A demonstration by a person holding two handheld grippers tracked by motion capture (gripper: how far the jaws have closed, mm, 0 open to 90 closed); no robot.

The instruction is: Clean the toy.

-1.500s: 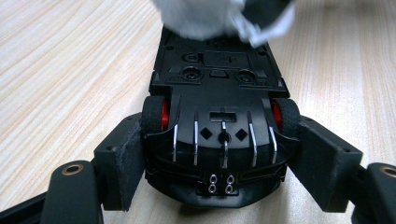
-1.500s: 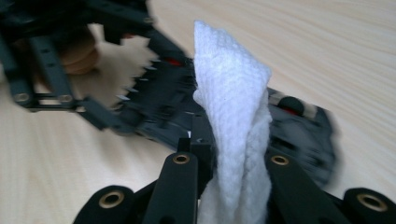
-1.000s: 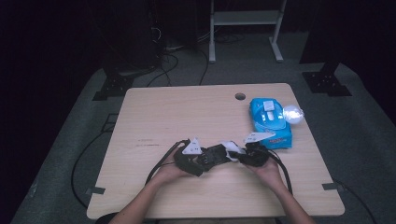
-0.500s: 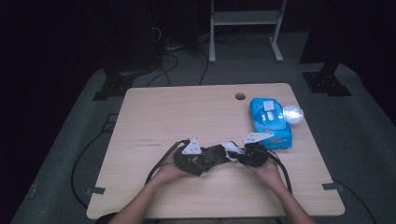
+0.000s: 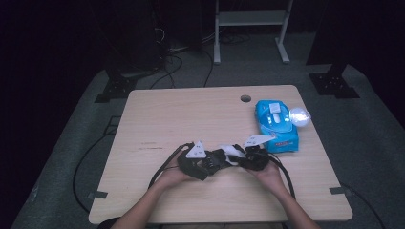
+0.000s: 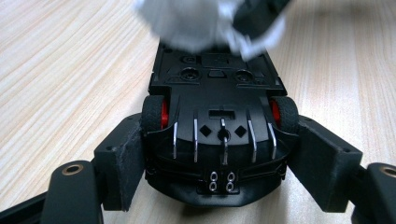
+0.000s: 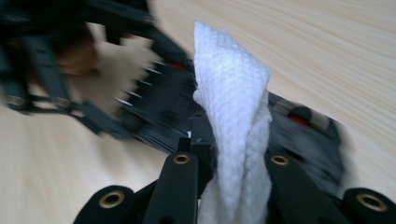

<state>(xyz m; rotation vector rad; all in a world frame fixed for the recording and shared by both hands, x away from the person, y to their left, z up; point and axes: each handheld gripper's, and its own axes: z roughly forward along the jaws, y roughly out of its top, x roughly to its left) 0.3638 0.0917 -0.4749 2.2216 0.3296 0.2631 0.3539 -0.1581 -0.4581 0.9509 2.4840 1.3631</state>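
Observation:
A black toy car (image 6: 217, 126) with red wheel hubs lies underside up, and my left gripper (image 6: 219, 158) is shut on its sides. In the high view the car (image 5: 217, 160) is near the table's front middle, between the left gripper (image 5: 210, 161) and the right gripper (image 5: 241, 160). My right gripper (image 7: 233, 149) is shut on a folded white wipe (image 7: 233, 116). The wipe touches the car's far end as a blurred white mass (image 6: 196, 23). From above the wipe (image 5: 233, 151) shows as a small white patch.
A blue wipes pack (image 5: 277, 126) lies at the right of the wooden table (image 5: 191, 114), with a bright round glowing object (image 5: 299, 115) beside it. A cable hole (image 5: 245, 98) sits near the far edge. Cables trail off the front toward the person.
Both hands stay in nearly the same spot. The right gripper with the wipe has shifted slightly left against the car.

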